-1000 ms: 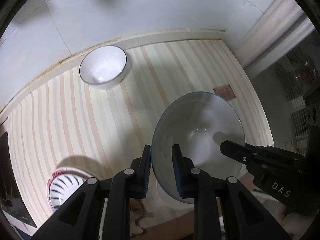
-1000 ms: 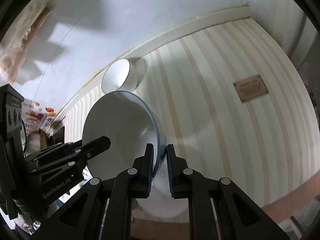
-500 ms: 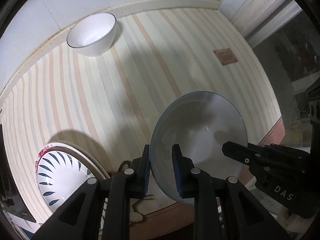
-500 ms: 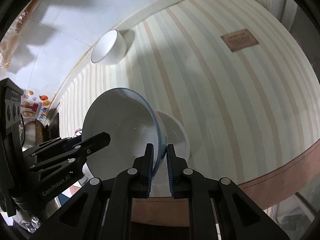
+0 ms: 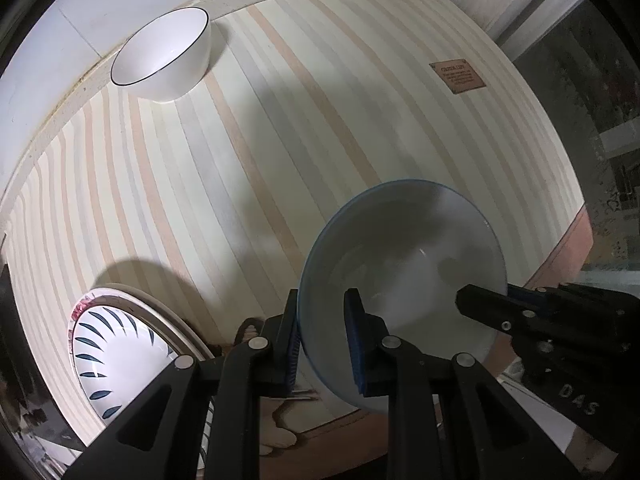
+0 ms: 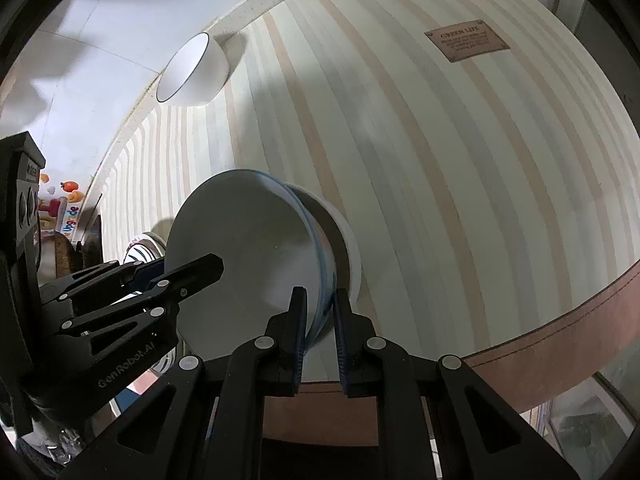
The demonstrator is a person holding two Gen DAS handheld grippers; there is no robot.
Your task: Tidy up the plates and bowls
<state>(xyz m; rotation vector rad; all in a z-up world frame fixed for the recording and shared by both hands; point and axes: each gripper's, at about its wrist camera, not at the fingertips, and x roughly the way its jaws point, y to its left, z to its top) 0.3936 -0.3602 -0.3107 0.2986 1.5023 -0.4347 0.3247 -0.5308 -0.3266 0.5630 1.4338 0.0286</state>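
Note:
A large white bowl with a blue rim (image 5: 404, 256) hangs tilted above the striped table, held from both sides. My left gripper (image 5: 322, 334) is shut on its near rim. My right gripper (image 6: 320, 330) is shut on the opposite rim of the same bowl (image 6: 248, 248). A small white bowl with a thin dark rim (image 5: 162, 62) stands at the table's far edge by the wall and also shows in the right wrist view (image 6: 192, 70). A stack of plates topped by one with blue leaf marks (image 5: 106, 354) sits at the near left.
The striped tablecloth (image 5: 248, 160) has a brown label (image 5: 458, 77) at its far right. Its brown front edge (image 6: 560, 332) runs close below the bowl. A white wall (image 5: 80, 4) backs the table. Colourful clutter (image 6: 60, 204) lies at the left.
Both grippers have pulled back toward the table's front edge with the large bowl between them. The small bowl and the label now look farther away, and more of the plate stack shows.

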